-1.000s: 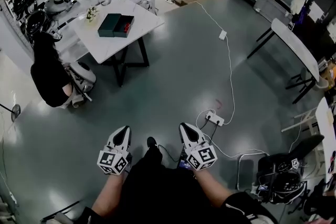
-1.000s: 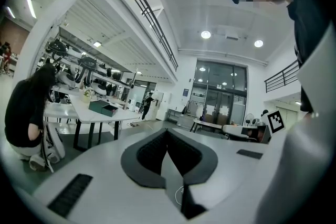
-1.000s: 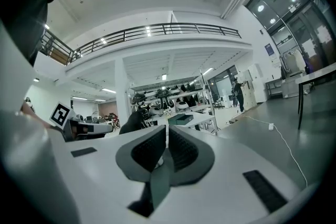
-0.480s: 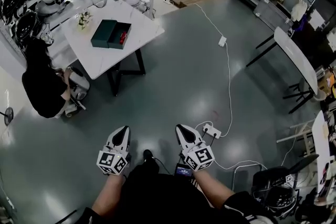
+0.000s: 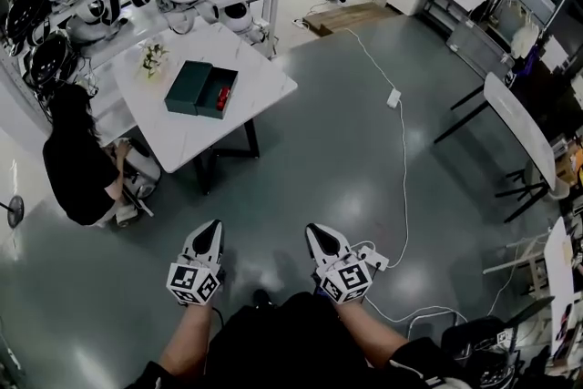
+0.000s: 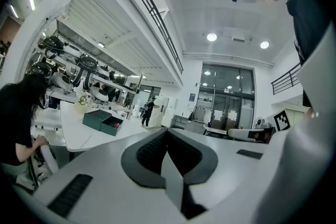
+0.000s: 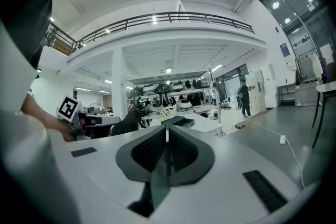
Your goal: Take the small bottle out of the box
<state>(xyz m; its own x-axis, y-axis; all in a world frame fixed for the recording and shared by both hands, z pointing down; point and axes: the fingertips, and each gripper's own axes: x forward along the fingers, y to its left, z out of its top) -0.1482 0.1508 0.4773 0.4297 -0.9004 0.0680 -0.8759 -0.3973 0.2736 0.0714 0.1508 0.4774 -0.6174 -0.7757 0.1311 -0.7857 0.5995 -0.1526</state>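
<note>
White left tool (image 5: pixel 211 227) and right tool (image 5: pixel 317 231), black clothing (image 5: pixel 273 343).

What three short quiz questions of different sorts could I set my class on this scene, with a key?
1. True or false: the green box lies on the white table, well away from both grippers.
2. The left gripper and right gripper are: A) shut and empty; B) shut on a bottle; C) wide open.
3. What stands on the table next to the box?
Key: 1 true. 2 A. 3 a small plant.
</note>
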